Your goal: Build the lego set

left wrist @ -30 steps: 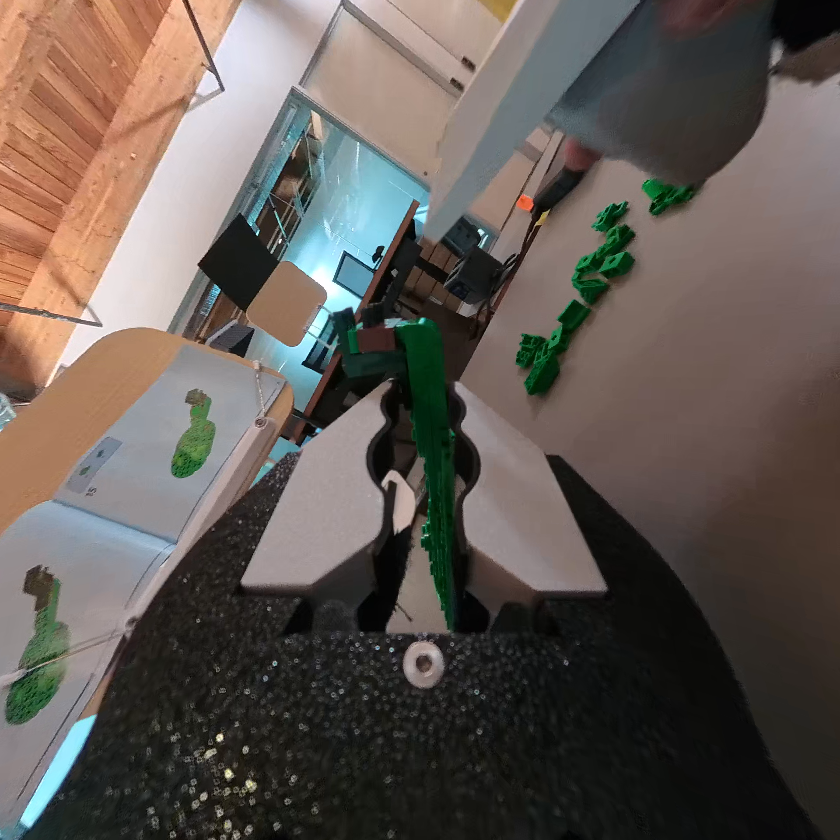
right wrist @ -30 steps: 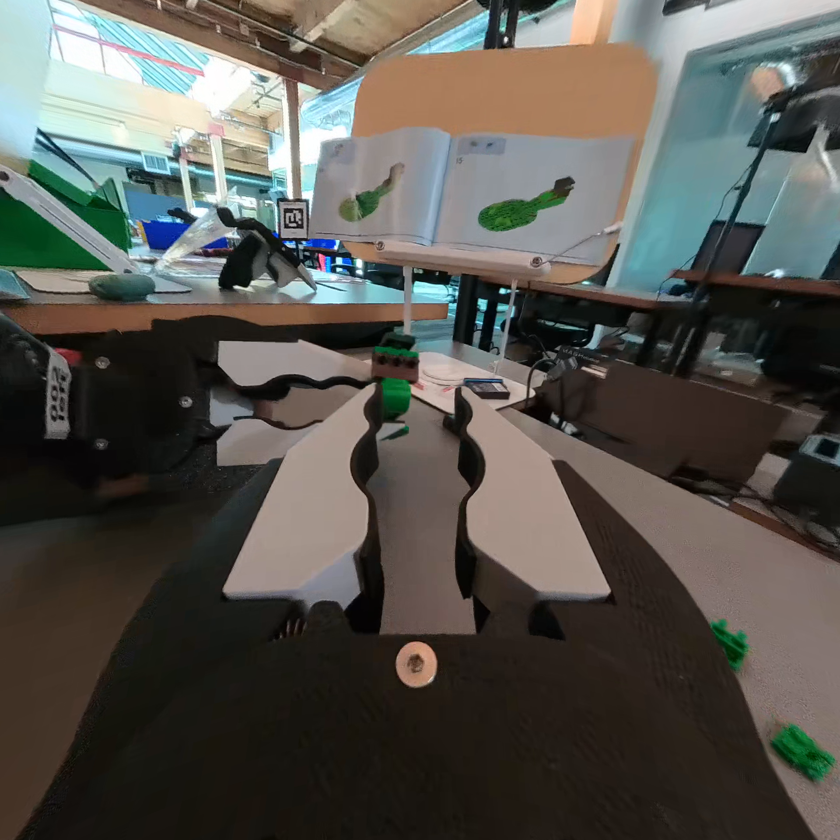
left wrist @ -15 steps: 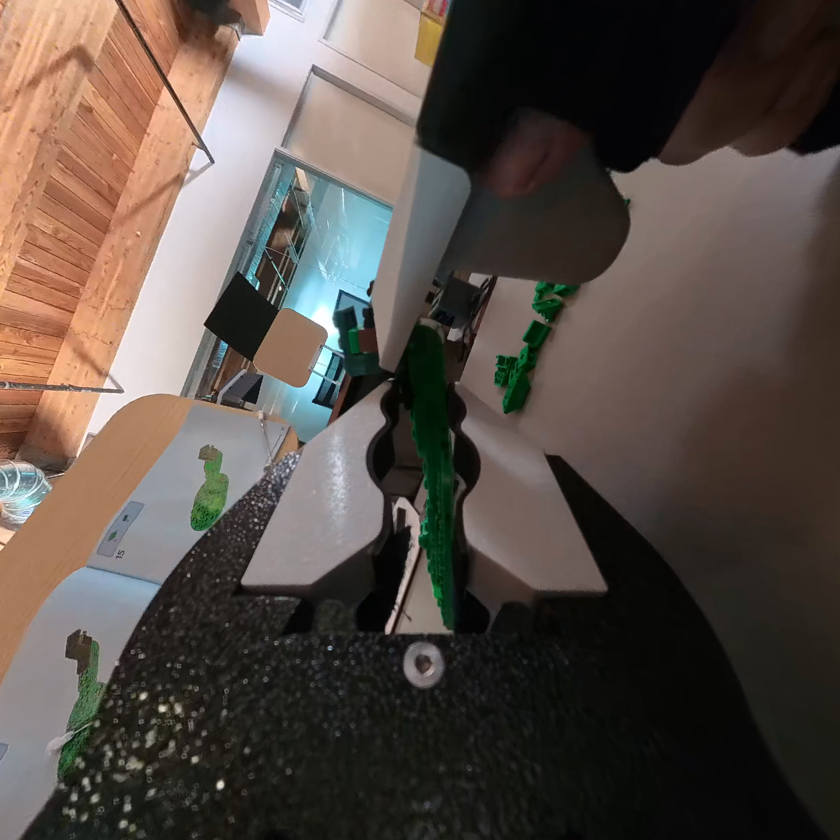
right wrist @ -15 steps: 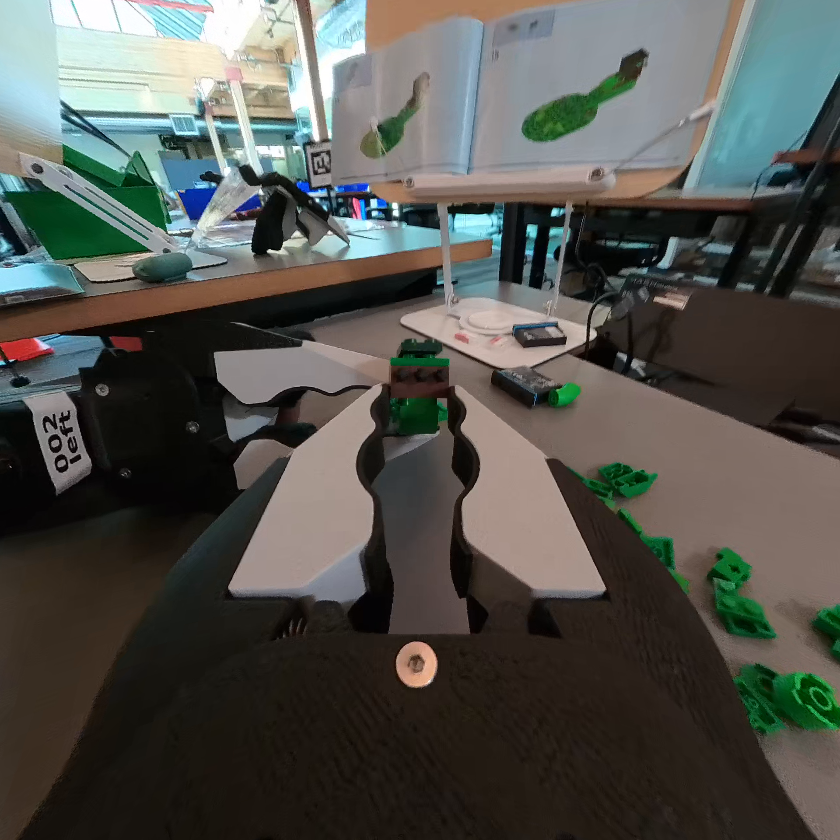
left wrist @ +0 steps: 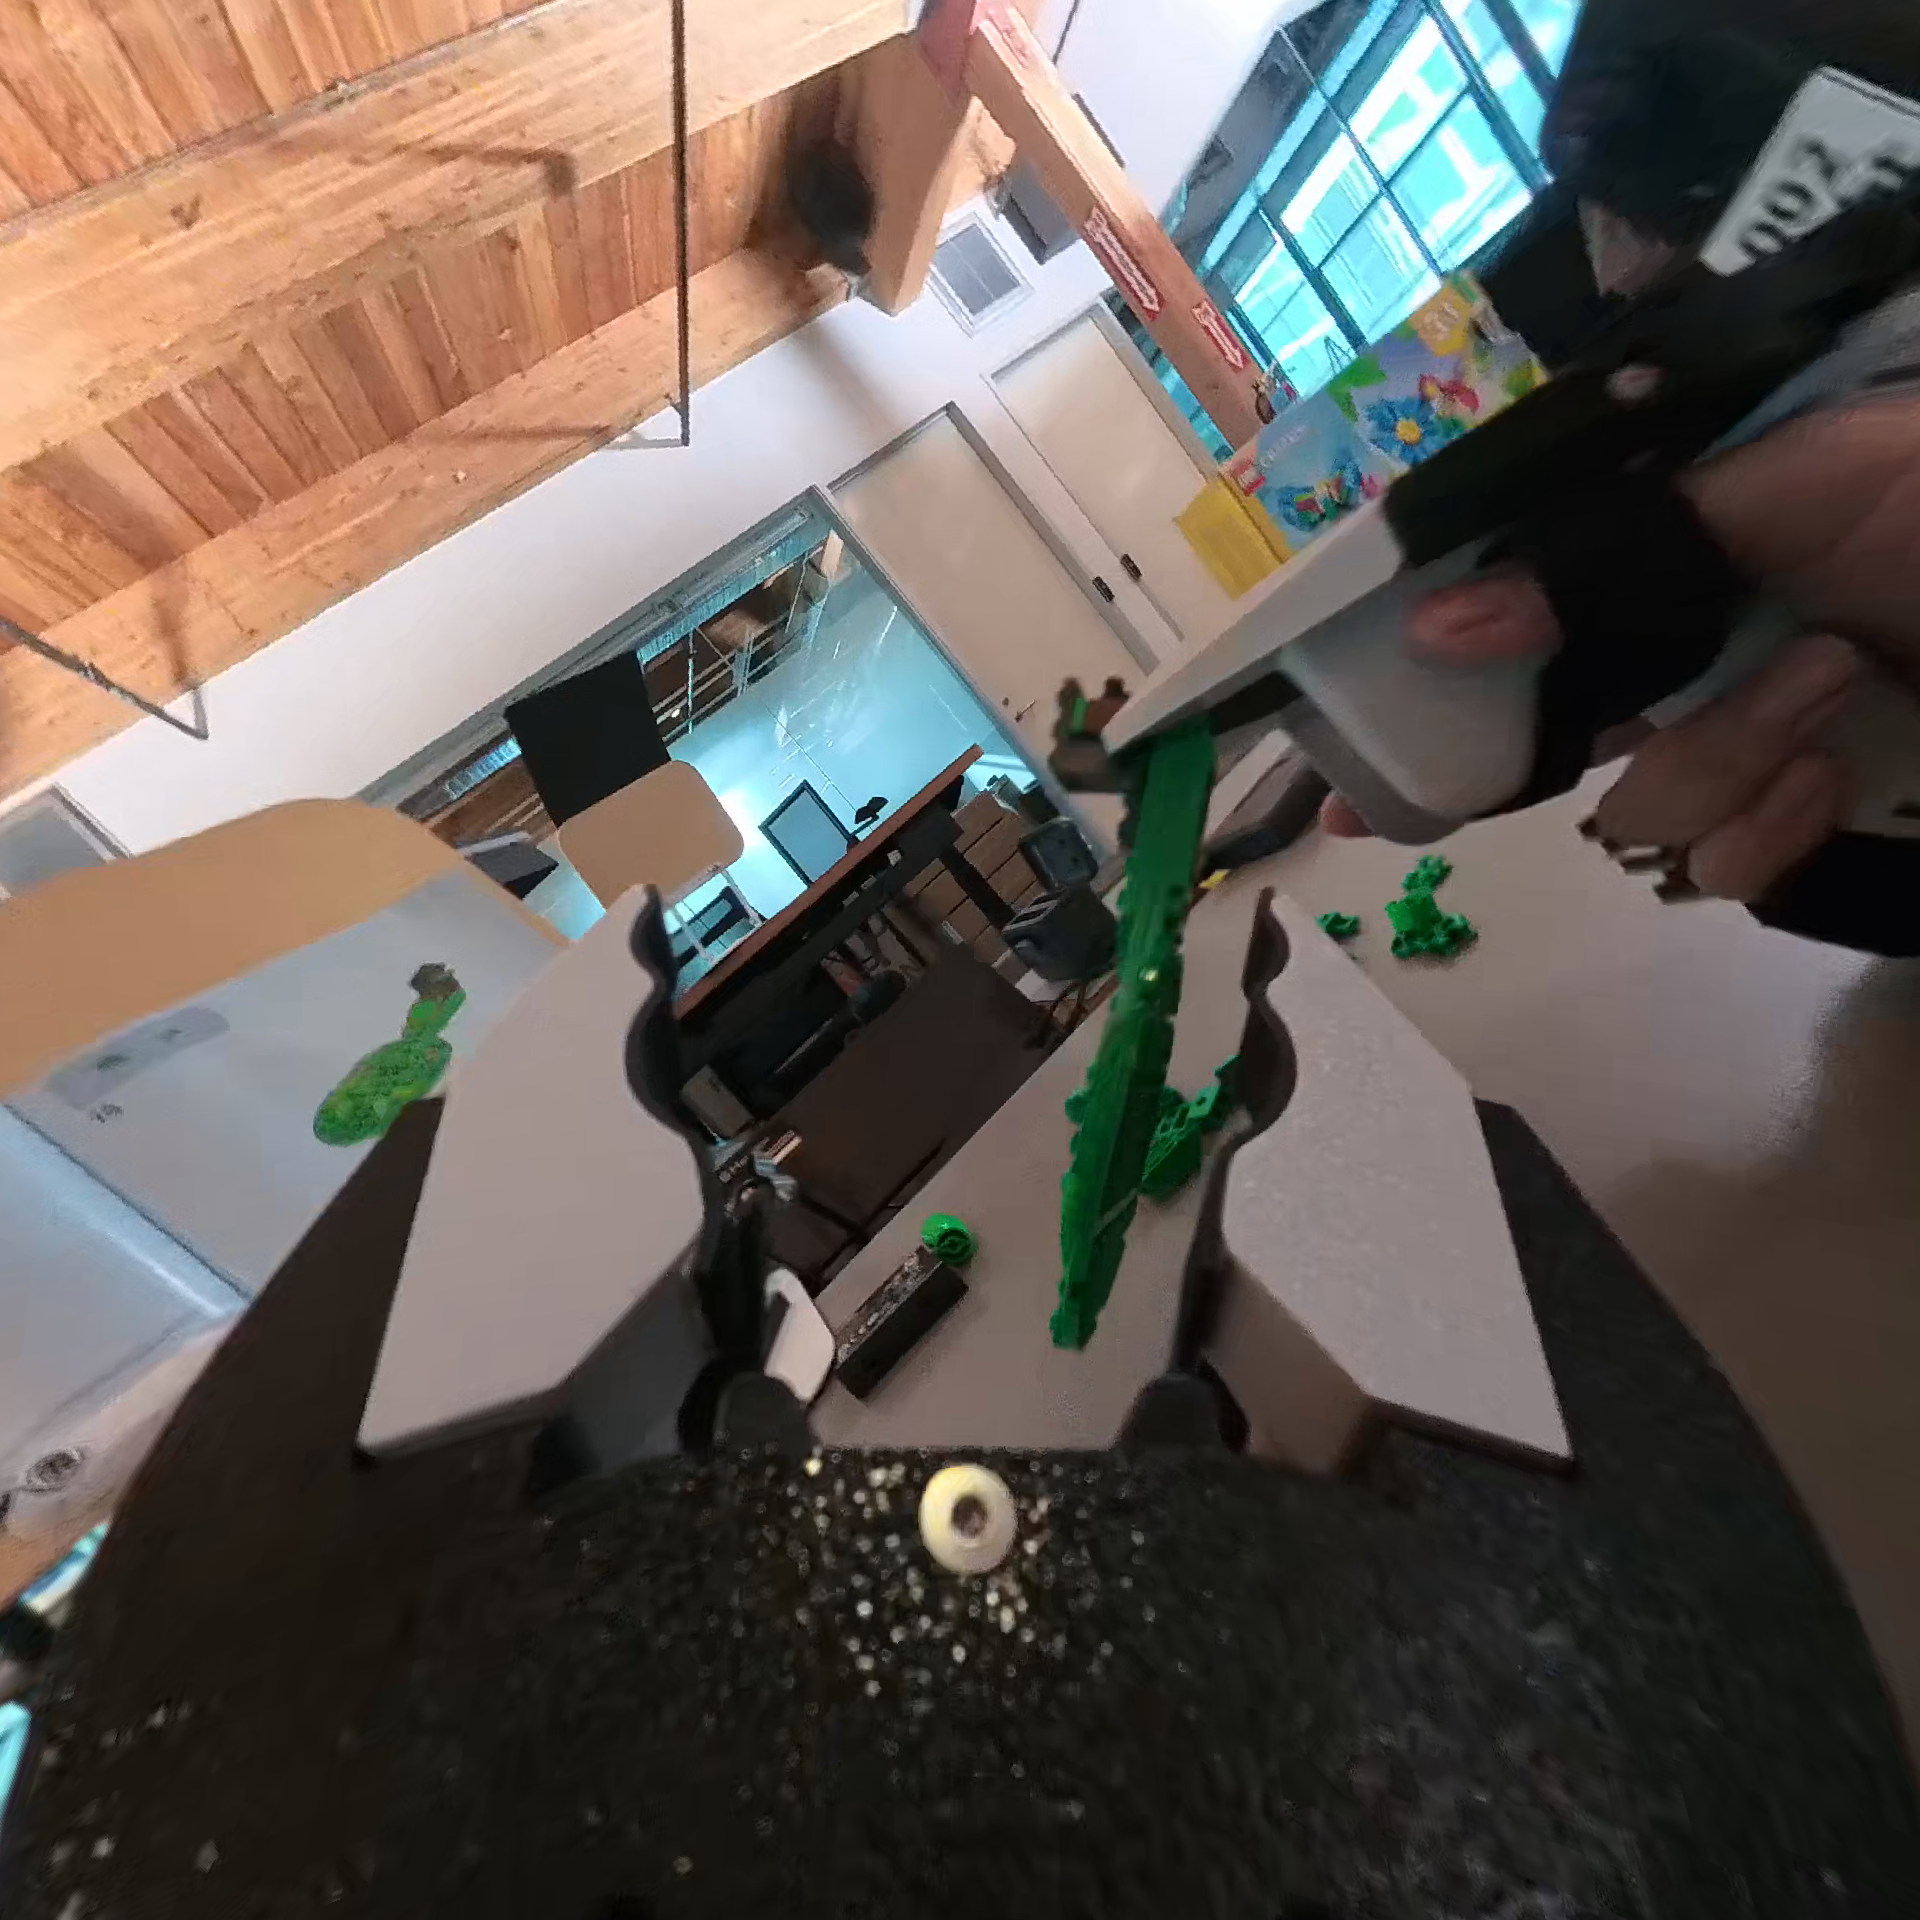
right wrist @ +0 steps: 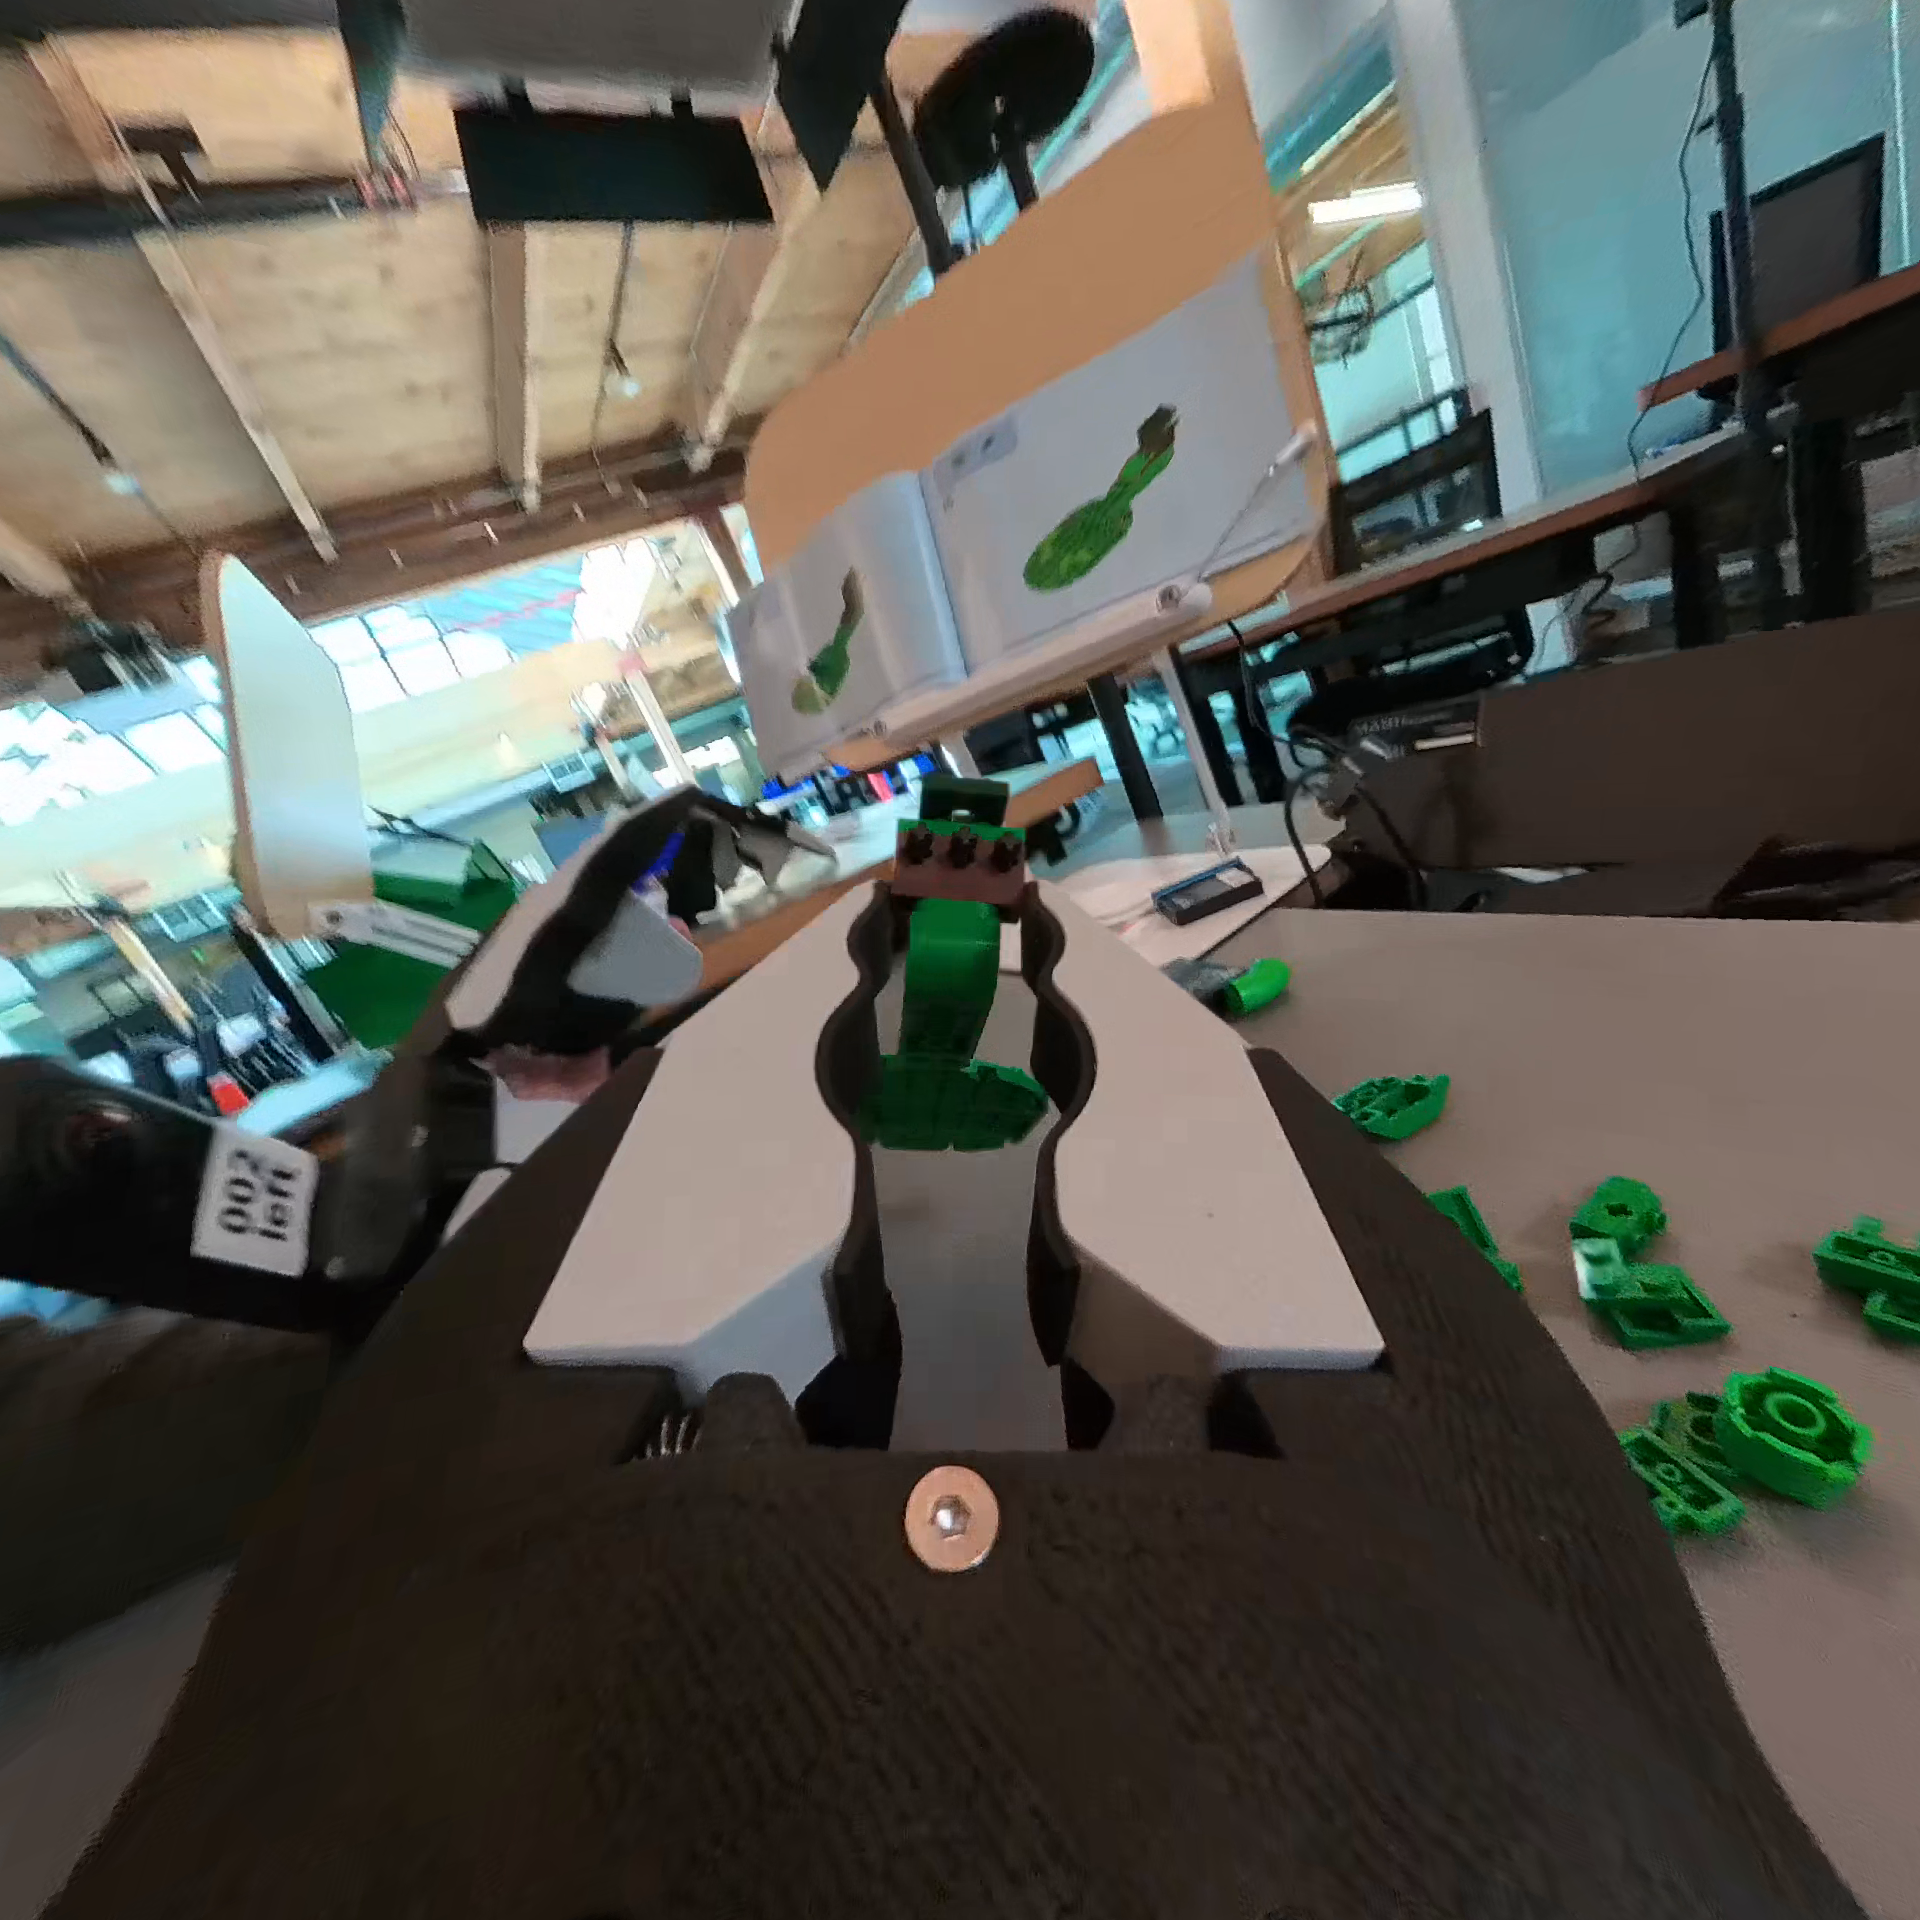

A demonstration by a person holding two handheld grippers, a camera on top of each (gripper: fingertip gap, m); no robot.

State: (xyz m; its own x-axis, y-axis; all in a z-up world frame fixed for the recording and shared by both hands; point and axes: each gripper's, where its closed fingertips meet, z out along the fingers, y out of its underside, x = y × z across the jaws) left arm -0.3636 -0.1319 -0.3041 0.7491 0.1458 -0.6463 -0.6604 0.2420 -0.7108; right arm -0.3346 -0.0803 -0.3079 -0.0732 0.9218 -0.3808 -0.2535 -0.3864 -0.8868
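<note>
The green lego build [right wrist: 951, 987], a flat leaf-shaped plate with a brown block at its narrow end, hangs above the grey table [right wrist: 1621, 1029]. My right gripper [right wrist: 961, 904] is shut on its narrow end, just below the brown block. In the left wrist view the build [left wrist: 1132, 1049] shows edge-on, with the right gripper [left wrist: 1127, 743] holding its far end. My left gripper [left wrist: 956, 904] is open wide and empty. Its fingers stand on either side of the build, and I cannot tell whether the right finger touches it. The left gripper [right wrist: 644, 914] also shows at the left in the right wrist view.
Several loose green pieces [right wrist: 1662, 1320] lie on the table to the right, some also in the left wrist view [left wrist: 1423, 920]. A green round piece [left wrist: 948, 1238] and a black block [left wrist: 899, 1320] lie further back. An open instruction booklet [right wrist: 1101, 520] stands on a holder behind. My right fingertips sit around 7 cm from my left ones.
My left gripper has opened and let go of the green build. My right gripper has closed on its narrow end and now holds it alone. Both views have tilted.
</note>
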